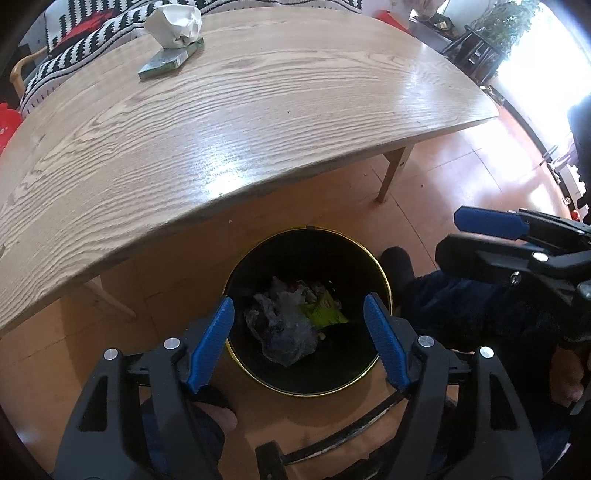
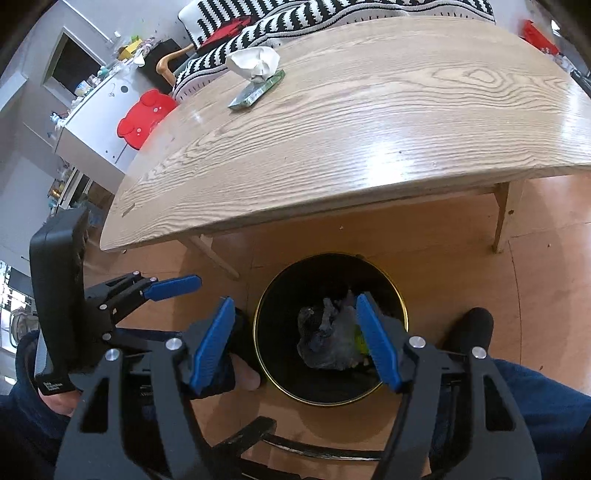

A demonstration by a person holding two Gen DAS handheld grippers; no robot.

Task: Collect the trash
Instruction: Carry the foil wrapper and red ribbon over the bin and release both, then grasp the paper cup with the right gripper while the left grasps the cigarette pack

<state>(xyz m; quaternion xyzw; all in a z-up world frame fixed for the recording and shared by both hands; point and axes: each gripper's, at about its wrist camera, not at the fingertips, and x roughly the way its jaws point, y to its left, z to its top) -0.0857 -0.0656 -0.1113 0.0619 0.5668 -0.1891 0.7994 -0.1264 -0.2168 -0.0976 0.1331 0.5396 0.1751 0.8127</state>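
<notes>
Grippers hang side by side above the floor, both with jaws spread wide and nothing between the blue pads. The left gripper [image 1: 299, 325] is poised directly over a round black trash bin with a gold rim [image 1: 384, 280], which stands on the orange-brown floor [image 1: 461, 177] just in front of the table's near edge. The right gripper [image 2: 295, 328] hangs just right of it, over the bin's left rim. Inside the bin lie crumpled clear plastic wrap [image 1: 284, 325] and a green snack wrapper [image 1: 325, 314]. Farther out, on the light oak wooden table [image 1: 258, 129], a crumpled white paper ball [image 1: 173, 26] rests on a flat green packet [image 1: 170, 61] near the far edge. A black-and-white striped cushion [image 2: 295, 14] sits behind the table.
</notes>
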